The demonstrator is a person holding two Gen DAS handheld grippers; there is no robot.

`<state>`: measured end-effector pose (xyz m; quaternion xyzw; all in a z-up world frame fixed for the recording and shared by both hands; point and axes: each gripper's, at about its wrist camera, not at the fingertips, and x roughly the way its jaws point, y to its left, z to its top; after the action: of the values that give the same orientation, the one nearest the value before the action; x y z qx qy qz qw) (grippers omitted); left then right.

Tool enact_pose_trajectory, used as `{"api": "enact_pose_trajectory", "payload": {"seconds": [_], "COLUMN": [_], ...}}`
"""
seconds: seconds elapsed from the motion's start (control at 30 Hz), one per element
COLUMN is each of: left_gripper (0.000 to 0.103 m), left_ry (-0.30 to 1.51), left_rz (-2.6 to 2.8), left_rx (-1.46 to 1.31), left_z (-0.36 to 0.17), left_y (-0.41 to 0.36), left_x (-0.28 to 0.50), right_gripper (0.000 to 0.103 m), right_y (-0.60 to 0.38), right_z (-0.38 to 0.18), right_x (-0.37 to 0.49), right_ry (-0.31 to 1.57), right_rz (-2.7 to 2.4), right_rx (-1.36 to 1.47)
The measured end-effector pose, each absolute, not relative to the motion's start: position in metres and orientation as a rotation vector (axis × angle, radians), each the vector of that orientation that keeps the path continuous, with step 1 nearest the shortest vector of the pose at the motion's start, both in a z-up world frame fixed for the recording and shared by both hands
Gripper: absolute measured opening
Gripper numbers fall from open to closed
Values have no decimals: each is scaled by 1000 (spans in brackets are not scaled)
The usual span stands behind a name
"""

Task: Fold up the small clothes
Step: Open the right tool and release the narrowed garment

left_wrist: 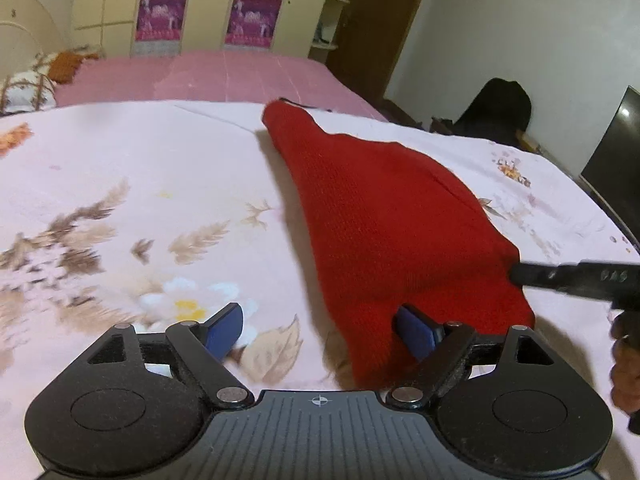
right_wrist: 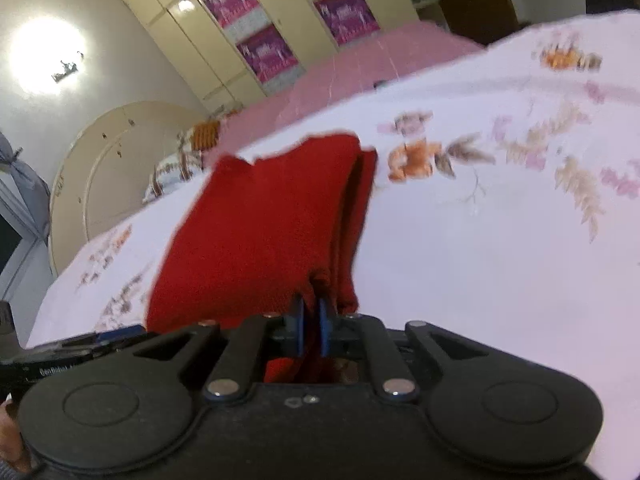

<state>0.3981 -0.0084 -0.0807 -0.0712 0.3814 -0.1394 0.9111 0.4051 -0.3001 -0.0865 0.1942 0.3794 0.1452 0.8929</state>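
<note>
We note the red knit garment (left_wrist: 384, 216) lying on the floral bedsheet (left_wrist: 120, 200), stretching away ahead of both tools, its far narrow end toward the pink bedcover (left_wrist: 224, 76). In the right wrist view the cloth shows two layers side by side, which we judge to be a fold already laid in, though the blur leaves the garment type unclear.

Right gripper (right_wrist: 311, 316): the blue pads (right_wrist: 297, 320) stand almost together with a bunched corner of red knit pinched between them; red fabric also shows behind the pads, inside the frame. We judge that this hold is at the near edge so the layer can be lifted and carried over without disturbing the rest. From the left wrist view, the right tool reaches in from the right side and meets the garment's near right corner.

Left gripper (left_wrist: 320, 332): jaws spread wide, nothing between them. Its right pad (left_wrist: 416, 334) lies over or against the near red edge; contact cannot be confirmed. Its left pad is over bare sheet. We judge that it is set to take the near left corner, so both corners travel together and the fold stays square.
</note>
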Motion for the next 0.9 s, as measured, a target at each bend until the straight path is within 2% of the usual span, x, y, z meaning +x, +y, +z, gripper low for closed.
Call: {"api": "enact_pose_trajectory", "payload": {"seconds": [0.03,0.07,0.1,0.3,0.47,0.57,0.67,0.73,0.77,0.87,0.9], "left_gripper": [84,84,84,84,84,85,85,85,85,85,85], "left_ry": [781,784,796,839,776,690,660,683,693,776,809], "left_rz": [-276,-272,-264,-259,-264,-252,-249,-275,-274,-276,-270], "left_rx": [-146,-142,-132,-66,-146,-192,-178,-205,-209,-162,-155], "left_z": [-80,-82,-86,-96,-83,-67,-56,-55,-56,-73,-82], "left_y": [-6,-5,-5,-9,11,12,0,-5,-7,-21,-25], "left_x": [391,388,387,377,368,389,427,451,459,480,487], "right_gripper": [18,25,26,23,32,23,23,29,29,5,3], "right_y": [-297,-294,-289,-267,-282,-279,-262,-258,-257,-253,-251], "right_z": [-80,-75,-73,-99,-75,-59,-52,-56,-59,-72,-79], "right_x": [398,393,389,388,377,385,410,430,442,462,466], "right_ry": [768,757,749,845,751,648,592,607,624,671,697], "right_rz": [299,305,321,301,311,312,309,304,296,310,283], "right_rx": [385,364,341,178,256,231,145,147,152,117,75]}}
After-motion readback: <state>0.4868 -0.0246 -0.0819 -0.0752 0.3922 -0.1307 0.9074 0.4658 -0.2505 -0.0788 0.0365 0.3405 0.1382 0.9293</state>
